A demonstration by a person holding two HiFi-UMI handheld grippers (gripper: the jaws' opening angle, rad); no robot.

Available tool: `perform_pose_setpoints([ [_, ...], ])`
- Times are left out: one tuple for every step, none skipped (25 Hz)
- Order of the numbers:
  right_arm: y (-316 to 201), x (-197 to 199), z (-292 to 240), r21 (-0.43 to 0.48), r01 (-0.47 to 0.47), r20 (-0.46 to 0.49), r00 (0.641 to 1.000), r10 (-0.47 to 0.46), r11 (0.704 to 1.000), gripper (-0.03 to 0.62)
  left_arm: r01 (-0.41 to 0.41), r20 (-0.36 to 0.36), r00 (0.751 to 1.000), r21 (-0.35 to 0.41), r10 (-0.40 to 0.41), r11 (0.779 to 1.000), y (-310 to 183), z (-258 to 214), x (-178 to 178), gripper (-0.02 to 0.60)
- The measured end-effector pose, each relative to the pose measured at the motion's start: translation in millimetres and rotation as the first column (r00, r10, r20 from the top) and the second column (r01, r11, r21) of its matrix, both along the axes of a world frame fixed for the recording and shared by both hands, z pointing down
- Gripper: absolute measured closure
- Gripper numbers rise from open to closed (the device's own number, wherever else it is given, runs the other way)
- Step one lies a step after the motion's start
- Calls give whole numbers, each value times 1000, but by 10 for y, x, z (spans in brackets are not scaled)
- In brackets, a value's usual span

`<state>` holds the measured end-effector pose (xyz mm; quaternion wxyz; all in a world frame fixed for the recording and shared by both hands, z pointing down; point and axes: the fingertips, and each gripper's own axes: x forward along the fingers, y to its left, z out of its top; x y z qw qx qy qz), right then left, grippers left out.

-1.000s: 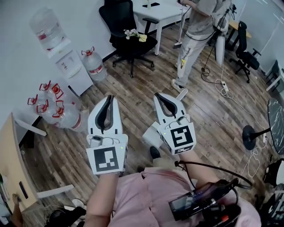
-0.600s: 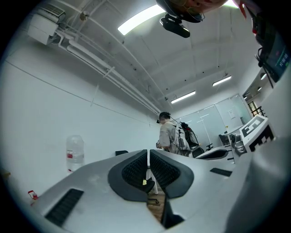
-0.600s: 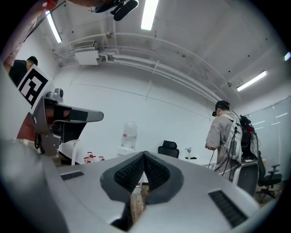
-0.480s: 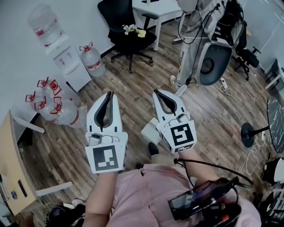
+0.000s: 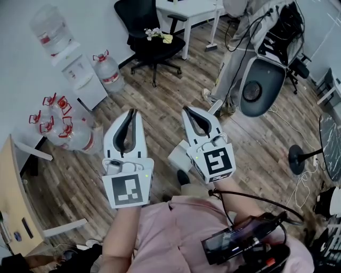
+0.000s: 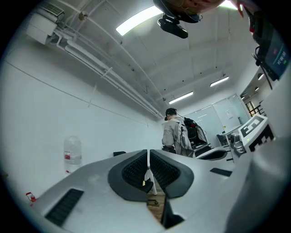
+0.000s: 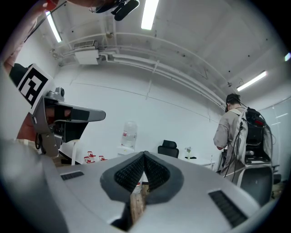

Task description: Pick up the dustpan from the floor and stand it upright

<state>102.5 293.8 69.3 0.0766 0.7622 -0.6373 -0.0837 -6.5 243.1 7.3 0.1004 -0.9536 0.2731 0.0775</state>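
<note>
In the head view a white object (image 5: 178, 157) lies on the wood floor just under my right gripper (image 5: 186, 109). It looks like the dustpan, and its white handle end (image 5: 216, 106) sticks out past the gripper; the middle is hidden. Both grippers are raised in front of me, well above the floor. My left gripper (image 5: 132, 112) is shut with nothing in it, and so is the right. In the left gripper view the left gripper (image 6: 148, 152) has its jaws pressed together and points at the room. The right gripper (image 7: 144, 154) looks the same in its own view.
A person (image 5: 240, 48) with a backpack stands at the back right behind a grey oval shell (image 5: 261, 85). A black office chair (image 5: 149, 37) and white table (image 5: 186, 8) stand at the back. A water dispenser (image 5: 74, 69) and several bottles (image 5: 64, 128) line the left wall. Stand base (image 5: 301, 157) and cables at right.
The person at the back right has turned and shifted, and a grey oval shell has come into view in front of them. My two grippers have barely moved and stay shut.
</note>
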Motion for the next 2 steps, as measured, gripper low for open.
perform_pose_setpoints([
  [10, -4, 1, 0, 0, -1, 1000, 0, 1000, 594, -1, -1, 1000, 1, 1, 1000, 12, -1, -2, 557],
  [20, -7, 2, -1, 0, -1, 1000, 0, 1000, 594, -1, -1, 1000, 1, 1, 1000, 24, -1, -4, 557],
])
